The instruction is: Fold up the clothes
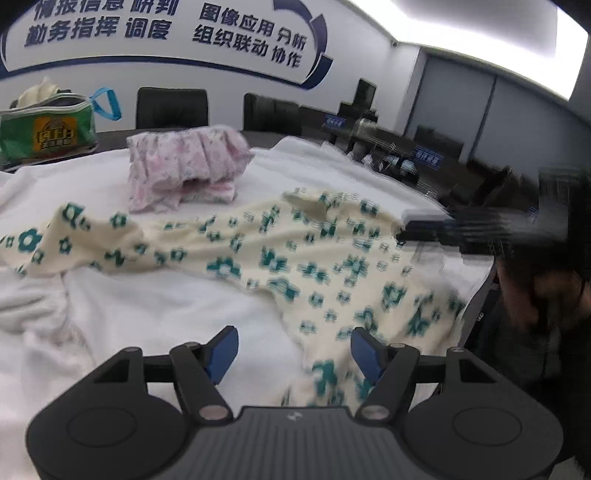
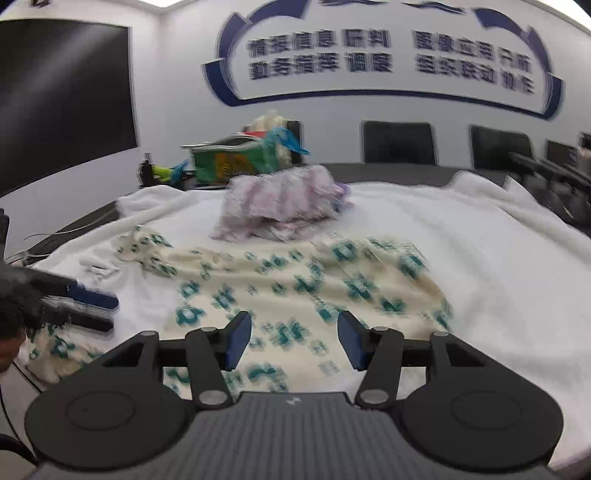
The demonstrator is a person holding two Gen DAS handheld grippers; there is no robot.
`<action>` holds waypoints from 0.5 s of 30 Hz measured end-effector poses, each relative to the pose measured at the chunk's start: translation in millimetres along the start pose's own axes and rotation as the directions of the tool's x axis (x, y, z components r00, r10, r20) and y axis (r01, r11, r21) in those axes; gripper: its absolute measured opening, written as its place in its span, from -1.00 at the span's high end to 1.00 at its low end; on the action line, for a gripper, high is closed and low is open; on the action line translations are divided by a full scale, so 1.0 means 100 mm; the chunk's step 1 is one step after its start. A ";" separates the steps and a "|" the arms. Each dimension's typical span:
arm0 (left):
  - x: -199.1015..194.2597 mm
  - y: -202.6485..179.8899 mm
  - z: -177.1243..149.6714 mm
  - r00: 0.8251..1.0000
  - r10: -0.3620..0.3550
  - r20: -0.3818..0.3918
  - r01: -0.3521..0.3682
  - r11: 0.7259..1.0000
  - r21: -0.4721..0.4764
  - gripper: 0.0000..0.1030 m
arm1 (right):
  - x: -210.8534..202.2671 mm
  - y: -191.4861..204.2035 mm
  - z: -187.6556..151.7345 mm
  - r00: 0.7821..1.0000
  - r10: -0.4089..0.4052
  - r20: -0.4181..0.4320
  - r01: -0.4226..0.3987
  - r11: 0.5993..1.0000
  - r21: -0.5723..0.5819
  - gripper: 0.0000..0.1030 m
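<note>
Two garments point(image 1: 280, 258) (one folded point(image 1: 184, 166)), one green bag point(image 1: 48, 129), two chairs point(image 1: 171, 107).

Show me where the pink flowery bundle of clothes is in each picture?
Left wrist view: the pink bundle sits upper left of centre, behind the cream garment with teal flowers, right of the green bag.
Right wrist view: the pink bundle sits near the centre, behind the same cream garment, just in front of the green bag.
Shared landmark: the blue lettering on the wall.
</note>
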State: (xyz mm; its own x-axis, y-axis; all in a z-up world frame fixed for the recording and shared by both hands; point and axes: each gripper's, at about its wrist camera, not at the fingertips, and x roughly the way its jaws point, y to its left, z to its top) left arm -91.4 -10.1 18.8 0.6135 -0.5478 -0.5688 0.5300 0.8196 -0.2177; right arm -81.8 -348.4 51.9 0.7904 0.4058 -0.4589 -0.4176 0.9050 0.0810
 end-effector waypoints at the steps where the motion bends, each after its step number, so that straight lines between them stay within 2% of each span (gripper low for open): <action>1: -0.01 0.02 -0.06 1.000 0.003 -0.008 -0.003 1.000 -0.016 -0.28 | 0.08 0.08 0.09 1.000 0.018 0.005 -0.017 0.999 -0.034 -0.03; 3: -0.05 0.10 -0.15 1.000 0.003 -0.005 -0.003 0.998 -0.068 -0.16 | 0.27 0.27 0.26 0.998 0.059 0.002 -0.058 0.993 -0.106 -0.03; 6: -0.15 0.15 -0.20 1.000 -0.002 0.007 0.003 0.991 -0.132 0.05 | 0.70 0.63 0.47 0.986 0.149 -0.071 -0.161 0.962 -0.220 -0.02; 7: -0.17 0.14 -0.20 1.000 -0.001 0.005 0.002 0.990 -0.138 0.12 | 0.85 0.76 0.53 0.981 0.163 -0.102 -0.184 0.950 -0.252 -0.02; 10: -0.18 0.08 -0.19 1.000 0.021 -0.003 -0.021 0.991 -0.129 0.12 | 1.28 1.07 0.64 0.969 0.174 -0.178 -0.225 0.919 -0.325 0.10; 12: -0.16 0.02 -0.19 0.999 0.034 0.002 -0.034 0.994 -0.105 0.27 | 1.51 1.22 0.67 0.952 0.193 -0.237 -0.271 0.892 -0.363 0.14; 13: -0.16 0.00 -0.19 1.000 0.022 0.009 -0.021 0.995 -0.096 0.78 | 1.62 1.28 0.67 0.944 0.195 -0.267 -0.288 0.881 -0.376 0.28; 14: -0.17 0.01 -0.20 1.000 -0.001 0.012 0.002 0.995 -0.101 0.88 | 1.73 1.30 0.65 0.938 0.181 -0.296 -0.290 0.878 -0.381 0.55; 15: -0.18 0.02 -0.22 1.000 -0.018 0.019 0.020 0.993 -0.114 0.88 | 1.83 1.32 0.63 0.933 0.168 -0.319 -0.291 0.874 -0.390 0.73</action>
State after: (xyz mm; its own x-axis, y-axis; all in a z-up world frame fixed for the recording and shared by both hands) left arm -114.0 5.4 11.0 0.6149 -0.5657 -0.5494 0.4721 0.8221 -0.3180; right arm 36.4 -146.7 34.4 0.5240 0.4900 -0.6966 -0.7697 0.6227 -0.1409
